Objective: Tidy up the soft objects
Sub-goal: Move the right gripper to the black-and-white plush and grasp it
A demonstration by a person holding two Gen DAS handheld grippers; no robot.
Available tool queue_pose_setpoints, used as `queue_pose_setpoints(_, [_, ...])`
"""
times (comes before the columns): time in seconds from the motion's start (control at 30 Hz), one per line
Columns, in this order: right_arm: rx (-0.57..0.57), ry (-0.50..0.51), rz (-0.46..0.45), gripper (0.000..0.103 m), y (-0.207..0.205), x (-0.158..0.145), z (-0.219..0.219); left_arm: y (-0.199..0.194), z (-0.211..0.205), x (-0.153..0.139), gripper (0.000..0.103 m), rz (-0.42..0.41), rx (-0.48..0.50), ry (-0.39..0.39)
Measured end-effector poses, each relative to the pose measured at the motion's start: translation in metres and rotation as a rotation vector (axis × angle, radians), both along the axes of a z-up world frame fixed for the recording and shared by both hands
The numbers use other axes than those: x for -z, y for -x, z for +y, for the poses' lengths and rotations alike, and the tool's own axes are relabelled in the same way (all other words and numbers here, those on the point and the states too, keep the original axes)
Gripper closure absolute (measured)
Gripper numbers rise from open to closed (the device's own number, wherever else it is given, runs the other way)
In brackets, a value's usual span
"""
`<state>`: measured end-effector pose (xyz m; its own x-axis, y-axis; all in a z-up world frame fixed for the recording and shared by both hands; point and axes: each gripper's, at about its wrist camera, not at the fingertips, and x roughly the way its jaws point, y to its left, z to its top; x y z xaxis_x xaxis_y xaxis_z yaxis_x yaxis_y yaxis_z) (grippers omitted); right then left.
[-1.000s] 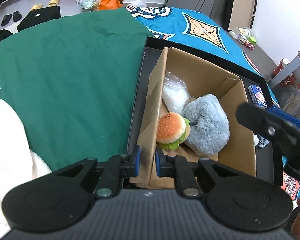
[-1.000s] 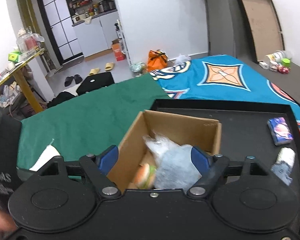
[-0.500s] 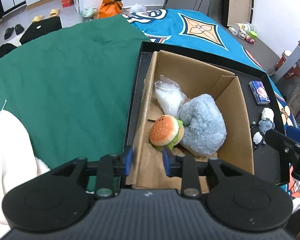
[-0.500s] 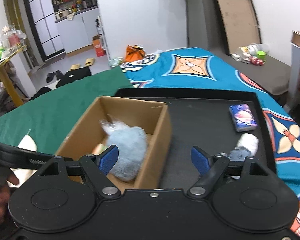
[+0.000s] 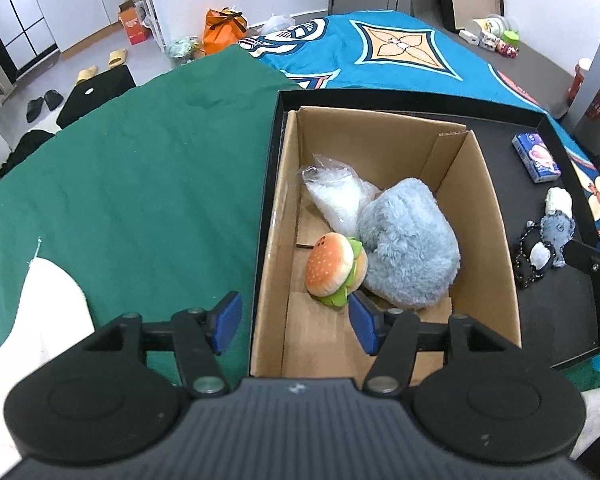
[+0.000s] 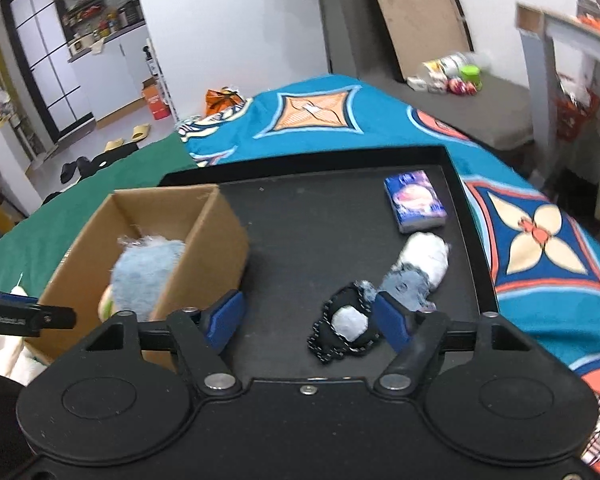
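Note:
A cardboard box (image 5: 484, 184) stands on a black tray (image 5: 556, 320). In it lie a burger plush (image 5: 334, 268), a fluffy grey-blue plush (image 5: 410, 240) and a clear bag of white stuffing (image 5: 336, 196). My left gripper (image 5: 294, 322) is open and empty above the box's near end. My right gripper (image 6: 308, 316) is open and empty over the tray (image 6: 308, 216), just before a black-and-white keychain plush (image 6: 346, 326) and a grey-white plush (image 6: 418, 270). The box (image 6: 212, 240) is at its left.
A blue tissue pack (image 6: 414, 200) lies at the tray's far right, also in the left wrist view (image 5: 536, 156). The tray rests on a bed with a green sheet (image 5: 120, 180) and a blue patterned blanket (image 5: 400, 52). A white cloth (image 5: 40, 312) lies near left.
My left gripper has opened from shut and pulled back slightly from the box. My right gripper has swung right, away from the box, to above the small plushes on the tray.

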<state>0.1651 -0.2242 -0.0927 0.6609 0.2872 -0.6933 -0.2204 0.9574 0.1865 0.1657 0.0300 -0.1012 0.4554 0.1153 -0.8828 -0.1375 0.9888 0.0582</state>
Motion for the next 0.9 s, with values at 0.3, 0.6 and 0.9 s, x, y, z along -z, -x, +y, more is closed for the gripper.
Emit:
queue_pose_setpoints(0.3, [0.011, -0.073, 0.048, 0.037, -0.009, 0.027, -0.013, -0.004, -0.019, -0.001, 0.042, 0.008, 0.013, -0.11])
queue_pose_setpoints(0.6, [0.057, -0.152, 0.12, 0.049, -0.021, 0.057, -0.025, -0.015, -0.031, 0.006, 0.04, 0.06, 0.016, -0.175])
queue_pose_setpoints(0.9, [0.117, -0.222, 0.165, 0.048, -0.034, 0.074, -0.042, -0.021, -0.045, 0.012, 0.04, 0.096, 0.037, -0.254])
